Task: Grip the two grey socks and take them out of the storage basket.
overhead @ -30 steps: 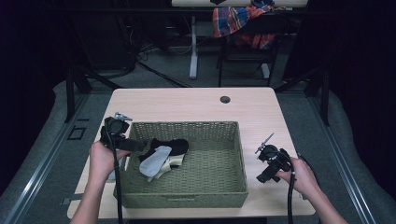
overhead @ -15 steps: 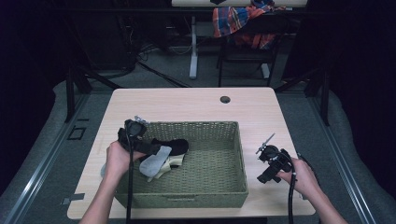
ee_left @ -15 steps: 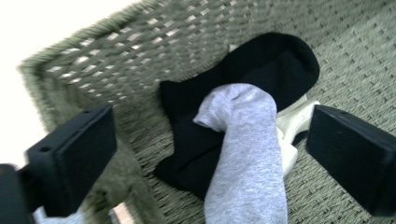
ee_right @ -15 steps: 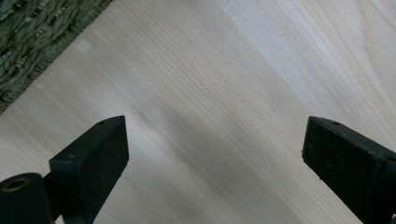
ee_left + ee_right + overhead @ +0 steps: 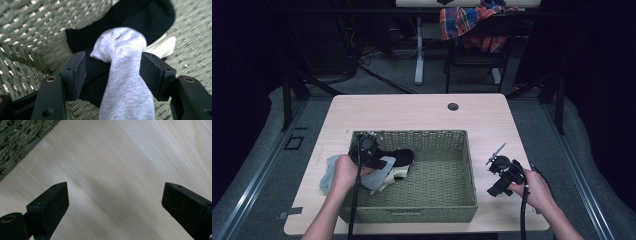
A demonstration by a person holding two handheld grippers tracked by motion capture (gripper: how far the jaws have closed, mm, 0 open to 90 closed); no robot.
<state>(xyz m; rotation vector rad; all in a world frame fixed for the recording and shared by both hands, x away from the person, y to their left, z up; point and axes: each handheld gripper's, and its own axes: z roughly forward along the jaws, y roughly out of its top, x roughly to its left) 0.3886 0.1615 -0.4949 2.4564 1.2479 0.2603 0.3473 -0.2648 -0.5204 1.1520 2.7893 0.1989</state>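
Left tongs (image 5: pixel 112 72) have just been closing around the grey sock (image 5: pixel 122 82) in the basket (image 5: pixel 447 200), not pinching yet. Right tongs (image 5: pixel 115 207) rest spread wide. Next: squeeze, then lift.

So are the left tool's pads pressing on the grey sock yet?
Apart. In the left gripper view the left tool straddles the grey sock, closing, with dark gaps showing beside each pad.

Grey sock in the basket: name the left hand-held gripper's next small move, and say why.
Probably finish closing. The left hand-held gripper has just been closing, and the grey sock lies between its jaws, with the right pad about on it and the left pad apart from it. The sock rests on a black sock in the basket. Then lift.
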